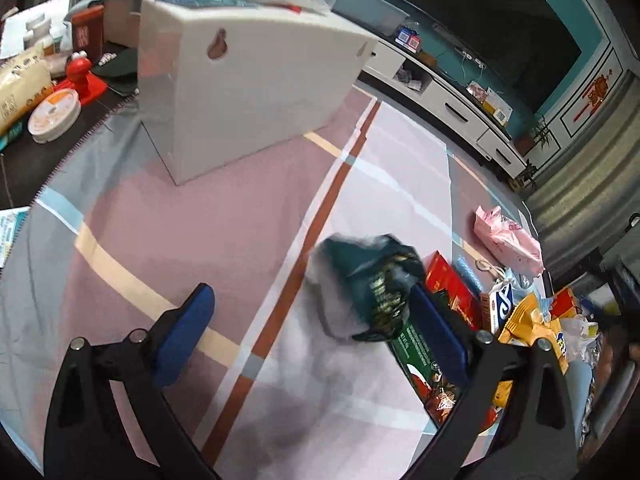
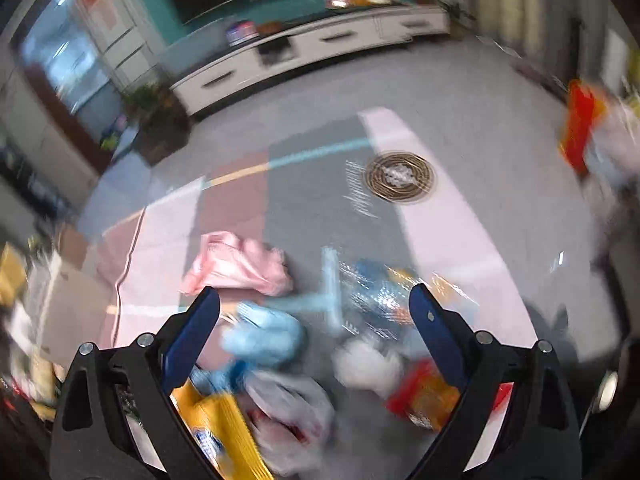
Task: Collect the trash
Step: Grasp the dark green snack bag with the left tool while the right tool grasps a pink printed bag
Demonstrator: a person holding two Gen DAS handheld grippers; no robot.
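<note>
Dark-green crumpled bag (image 1: 366, 286), long axis indistinct, between parted left fingers (image 1: 188, 332); right fingers (image 2: 434, 328) likewise apart.

Bin (image 1: 248, 92) standing on the cloth (image 1: 168, 216) at the far side, crumpled bag (image 1: 368, 288) lying nearer, boxes (image 1: 448, 284) and wrappers (image 1: 532, 320) lying heaped to its right, soft pack (image 1: 508, 240) lying behind the heap.

Dark green wrapper (image 1: 372, 284) beside open hand-held gripper (image 1: 316, 320)

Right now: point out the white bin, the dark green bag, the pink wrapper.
white bin (image 1: 248, 92), left wrist view, front wall.
dark green bag (image 1: 368, 280), left wrist view, crumpled middle.
pink wrapper (image 2: 236, 266), right wrist view, centre.
</note>
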